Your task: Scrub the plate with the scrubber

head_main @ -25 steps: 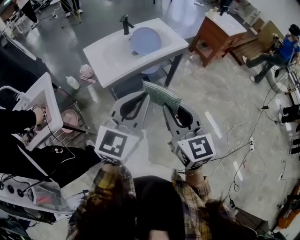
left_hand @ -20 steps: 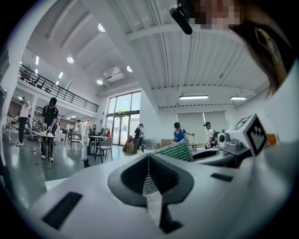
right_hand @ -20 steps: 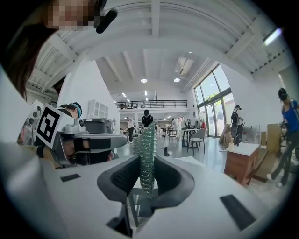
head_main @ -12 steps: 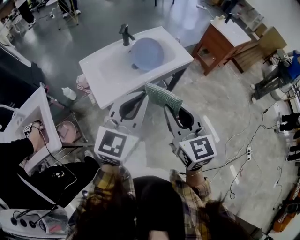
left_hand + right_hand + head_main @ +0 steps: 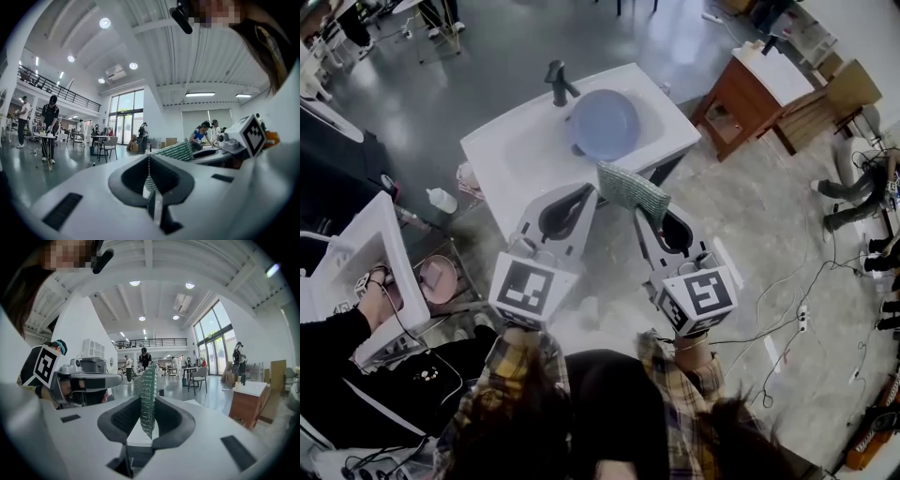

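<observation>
Holds the green mesh scrubber (image 5: 630, 190) in the right gripper (image 5: 644, 215), jaws clamped on its lower edge, just at the near rim of the white sink (image 5: 511, 155). Leaves the pale blue plate (image 5: 604, 124) lying in the sink's bowl, near the dark faucet (image 5: 558, 82) at the sink's back edge and apart from the scrubber. Carries the left gripper (image 5: 587, 193) just beside the right one, jaws pressed together on nothing, tips over the sink's front edge. Differs by view: from the head, shows the scrubber as a broad tilted pad and the plate in full. From the right gripper view, gives only a thin upright green strip pinched in the gap, the plate outside that frame. From the left gripper view, catches the scrubber side-on past the shut jaws. Sets a wooden cabinet (image 5: 741, 94) to the sink's right, with loose cables (image 5: 787, 314) on the floor beyond. Puts a white bottle (image 5: 442, 200) and a pink bowl (image 5: 439, 278) to the sink's left, then a second white washstand (image 5: 366, 244) farther left with another person's arm (image 5: 337, 328) at it. Covers the floor in front of the sink with the two gripper bodies.
</observation>
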`<state>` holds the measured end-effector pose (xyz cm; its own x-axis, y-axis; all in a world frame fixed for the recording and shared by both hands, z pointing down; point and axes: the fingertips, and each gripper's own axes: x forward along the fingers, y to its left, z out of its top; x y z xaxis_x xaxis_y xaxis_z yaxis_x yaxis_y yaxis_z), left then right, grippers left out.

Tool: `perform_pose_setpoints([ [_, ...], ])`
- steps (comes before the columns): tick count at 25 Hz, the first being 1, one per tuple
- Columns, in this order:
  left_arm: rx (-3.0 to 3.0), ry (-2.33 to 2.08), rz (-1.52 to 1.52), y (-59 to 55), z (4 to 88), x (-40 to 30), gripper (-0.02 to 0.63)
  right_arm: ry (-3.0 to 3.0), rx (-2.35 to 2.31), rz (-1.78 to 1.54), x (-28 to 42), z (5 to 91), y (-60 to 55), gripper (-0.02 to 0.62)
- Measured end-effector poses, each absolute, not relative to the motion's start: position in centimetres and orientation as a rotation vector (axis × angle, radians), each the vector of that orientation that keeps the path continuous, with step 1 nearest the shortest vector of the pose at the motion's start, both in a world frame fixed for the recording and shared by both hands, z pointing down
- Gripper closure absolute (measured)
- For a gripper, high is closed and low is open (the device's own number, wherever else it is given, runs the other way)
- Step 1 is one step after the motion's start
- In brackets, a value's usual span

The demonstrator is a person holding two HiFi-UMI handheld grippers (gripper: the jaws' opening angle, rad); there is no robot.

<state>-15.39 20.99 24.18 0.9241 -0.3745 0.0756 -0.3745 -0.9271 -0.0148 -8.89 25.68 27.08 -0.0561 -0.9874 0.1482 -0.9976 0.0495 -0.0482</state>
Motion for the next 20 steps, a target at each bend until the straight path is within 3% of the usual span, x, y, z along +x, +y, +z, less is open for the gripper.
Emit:
perform_pose_setpoints([
  [11, -3.066, 0.690, -0.142, 15.4, 25.5, -13.1, 0.588, -2.238, 2.052, 0.211, -4.7, 28.5, 19.8, 0.499],
  [20, -3.010, 0.872, -0.146, 6.0, 25.4, -6.9, 0.588, -2.356, 1.859, 0.212, 1.6, 28.4, 9.3, 0.499],
])
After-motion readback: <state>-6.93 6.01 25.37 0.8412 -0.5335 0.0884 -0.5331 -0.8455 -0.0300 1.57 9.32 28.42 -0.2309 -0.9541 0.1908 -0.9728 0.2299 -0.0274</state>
